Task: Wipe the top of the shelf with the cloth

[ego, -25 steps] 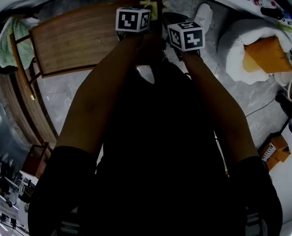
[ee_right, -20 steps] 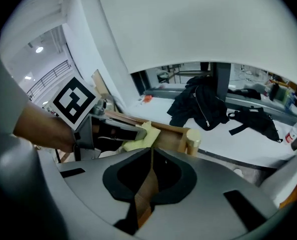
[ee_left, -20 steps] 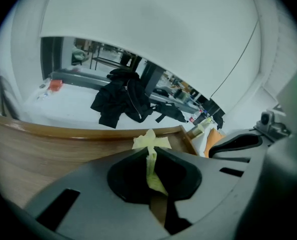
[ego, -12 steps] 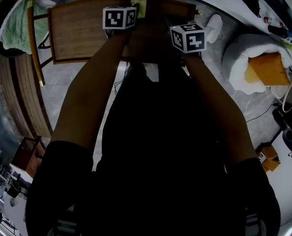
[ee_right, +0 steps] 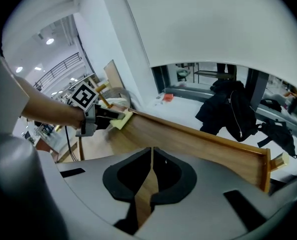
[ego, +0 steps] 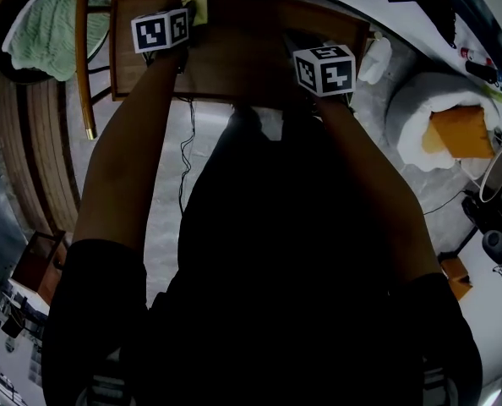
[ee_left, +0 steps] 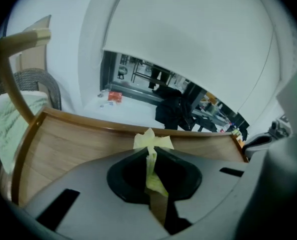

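The shelf's wooden top [ego: 234,53] runs across the top of the head view. My left gripper [ego: 183,19] is over its left part, shut on a small yellow cloth [ego: 197,7]. In the left gripper view the cloth [ee_left: 149,143] sticks up from between the closed jaws above the wood [ee_left: 68,144]. My right gripper [ego: 297,47] hovers over the right part of the shelf, shut with nothing in it [ee_right: 151,156]. The right gripper view shows the left gripper [ee_right: 102,116] and the cloth [ee_right: 120,119] at the shelf's far left end.
A chair with a green towel [ego: 41,25] stands left of the shelf. A white beanbag with an orange cushion [ego: 441,117] lies on the floor at right. A cable [ego: 186,142] hangs below the shelf. A raised wooden rim [ee_right: 203,134] edges the shelf's far side.
My left gripper has slid leftward along the shelf top with the cloth, away from the right gripper. The right gripper has stayed near the shelf's right part.
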